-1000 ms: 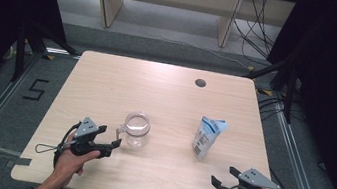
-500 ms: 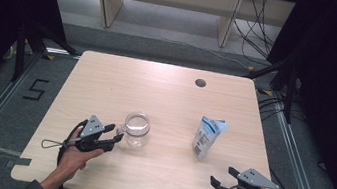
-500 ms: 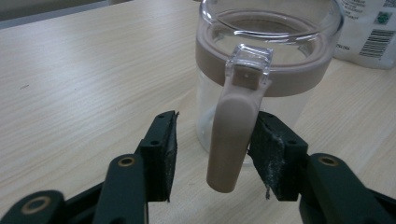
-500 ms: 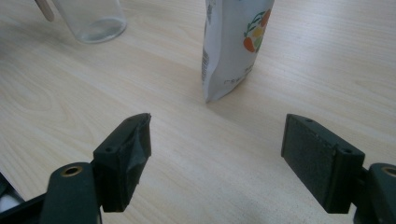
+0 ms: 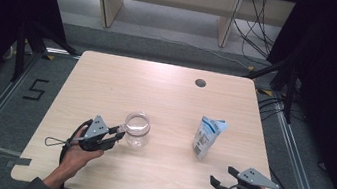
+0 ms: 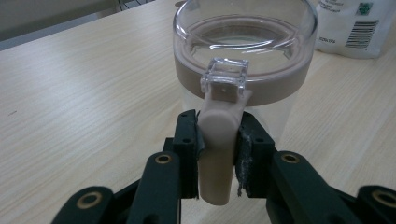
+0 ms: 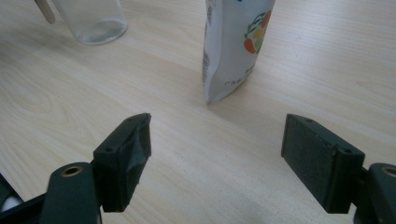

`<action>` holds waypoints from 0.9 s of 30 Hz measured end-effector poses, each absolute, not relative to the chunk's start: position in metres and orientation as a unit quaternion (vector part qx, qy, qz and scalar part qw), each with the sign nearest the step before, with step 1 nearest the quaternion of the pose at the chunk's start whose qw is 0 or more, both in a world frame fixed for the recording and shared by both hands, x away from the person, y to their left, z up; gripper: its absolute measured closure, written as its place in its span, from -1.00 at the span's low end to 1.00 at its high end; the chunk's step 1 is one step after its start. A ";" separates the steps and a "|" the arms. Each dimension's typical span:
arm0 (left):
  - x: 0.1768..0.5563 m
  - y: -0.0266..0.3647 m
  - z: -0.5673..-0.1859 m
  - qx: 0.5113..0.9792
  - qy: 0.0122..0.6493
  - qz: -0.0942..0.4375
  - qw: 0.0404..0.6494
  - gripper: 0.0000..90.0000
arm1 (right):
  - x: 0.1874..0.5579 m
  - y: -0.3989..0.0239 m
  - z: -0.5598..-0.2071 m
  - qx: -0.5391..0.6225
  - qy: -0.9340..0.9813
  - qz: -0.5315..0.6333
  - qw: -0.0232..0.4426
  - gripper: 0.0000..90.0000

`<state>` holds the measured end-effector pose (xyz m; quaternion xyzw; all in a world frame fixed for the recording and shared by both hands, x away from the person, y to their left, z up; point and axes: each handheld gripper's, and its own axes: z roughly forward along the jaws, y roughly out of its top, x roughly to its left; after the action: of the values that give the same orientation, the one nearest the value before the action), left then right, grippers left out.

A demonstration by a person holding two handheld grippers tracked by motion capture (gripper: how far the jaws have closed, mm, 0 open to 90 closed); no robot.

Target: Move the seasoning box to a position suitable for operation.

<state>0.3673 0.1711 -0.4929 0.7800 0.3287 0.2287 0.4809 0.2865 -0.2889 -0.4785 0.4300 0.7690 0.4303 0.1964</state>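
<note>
jar handle (image 6: pixel 216 154) clamped between left jaws

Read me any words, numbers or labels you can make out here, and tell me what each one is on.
"5": black mark on the grey floor left of the table.
Pouch: printed lines beside a barcode in the left gripper view, too blurred to read.
Pouch in the right gripper view: small print along the bottom edge, too small to read.
Clear jar: no text.

Black left gripper (image 5: pixel 119 132), grey three-cornered plate, brass rivets, looping black cable
</note>
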 end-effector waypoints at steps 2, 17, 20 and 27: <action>0.367 0.171 -0.492 0.782 0.326 0.231 0.478 0.60 | 0.285 -0.286 -0.479 0.443 0.764 0.433 0.181 -0.44; 0.370 0.162 -0.493 0.791 0.298 0.213 0.490 0.61 | 0.288 -0.287 -0.479 0.430 0.766 0.439 0.186 -0.44; 0.370 0.157 -0.492 0.795 0.290 0.209 0.491 0.62 | 0.286 -0.286 -0.478 0.442 0.764 0.435 0.177 -0.44; 0.367 0.147 -0.491 0.806 0.260 0.196 0.494 0.62 | 0.287 -0.288 -0.478 0.438 0.767 0.434 0.178 -0.44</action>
<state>0.3666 0.1466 -0.4910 0.8061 0.2600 0.1956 0.4943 0.2869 -0.2876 -0.4781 0.4384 0.7666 0.4340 0.1780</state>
